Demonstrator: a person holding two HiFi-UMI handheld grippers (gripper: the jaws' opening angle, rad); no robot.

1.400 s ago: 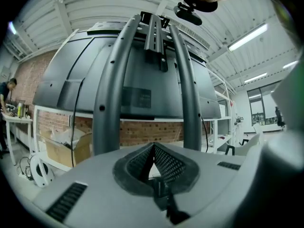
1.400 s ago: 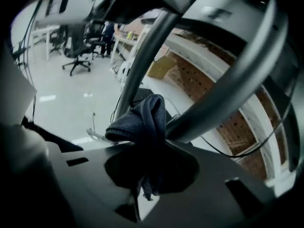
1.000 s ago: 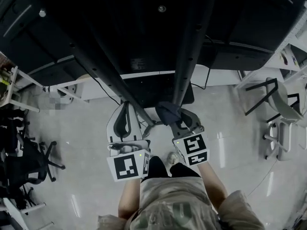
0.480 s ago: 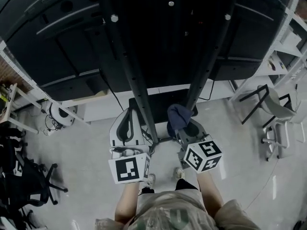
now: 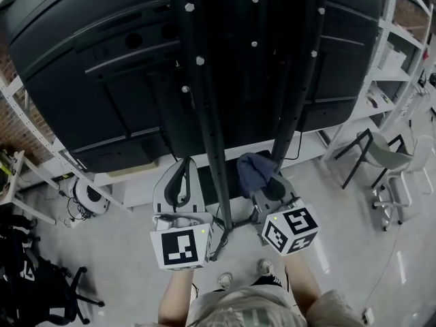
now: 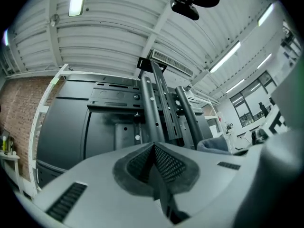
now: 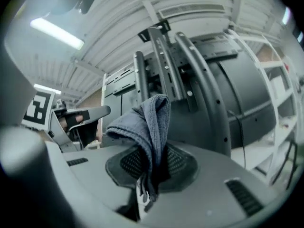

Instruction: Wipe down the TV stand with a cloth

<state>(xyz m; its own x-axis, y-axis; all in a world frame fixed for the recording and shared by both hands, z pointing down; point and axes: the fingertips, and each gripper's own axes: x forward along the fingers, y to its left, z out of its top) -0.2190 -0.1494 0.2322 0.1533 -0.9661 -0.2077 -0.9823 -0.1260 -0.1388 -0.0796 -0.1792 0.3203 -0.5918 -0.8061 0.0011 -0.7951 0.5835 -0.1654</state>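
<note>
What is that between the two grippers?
A black TV stand post rises between the left gripper and the right gripper, which holds the cloth. The head view shows it.

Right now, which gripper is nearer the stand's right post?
Right. The right gripper, shut on the cloth, sits at the foot of the right post; the left gripper is past the left post, farther off.
</note>
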